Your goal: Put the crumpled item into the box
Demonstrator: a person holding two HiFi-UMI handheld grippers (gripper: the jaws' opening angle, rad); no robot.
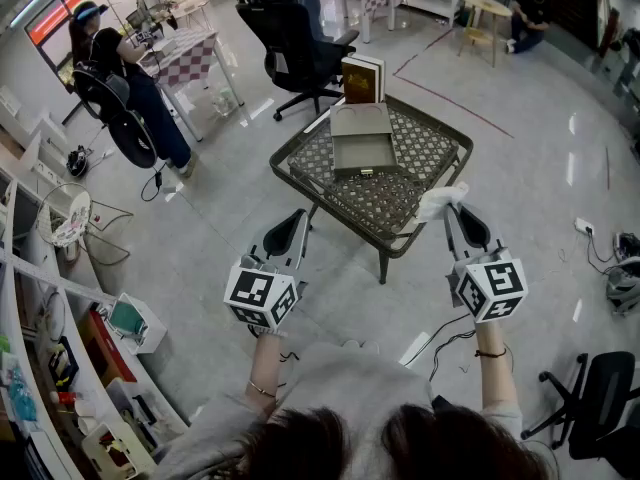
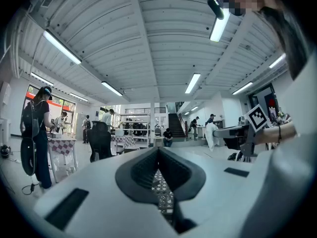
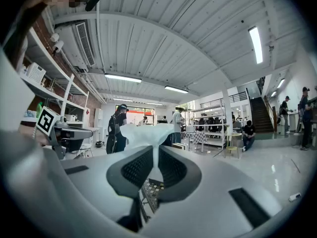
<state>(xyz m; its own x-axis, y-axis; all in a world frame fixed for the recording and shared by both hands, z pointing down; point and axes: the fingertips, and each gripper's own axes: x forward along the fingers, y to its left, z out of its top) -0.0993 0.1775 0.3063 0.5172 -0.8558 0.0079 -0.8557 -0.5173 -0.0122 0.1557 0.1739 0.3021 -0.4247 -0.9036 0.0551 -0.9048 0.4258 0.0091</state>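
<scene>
Crumpled white paper point(image 1: 438, 202) is pinched between the jaws of the right gripper point(image 1: 452, 210) at the near right edge of the black lattice table point(image 1: 432, 150), the left gripper point(image 1: 299, 217) is closed and empty, and the open grey box point(image 1: 362, 154) sits farther back on the tabletop

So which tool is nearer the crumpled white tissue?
Right. The right tool is clamped on the crumpled white tissue above the black lattice table's near right edge; the left tool hangs to its left, apart from it.
</scene>
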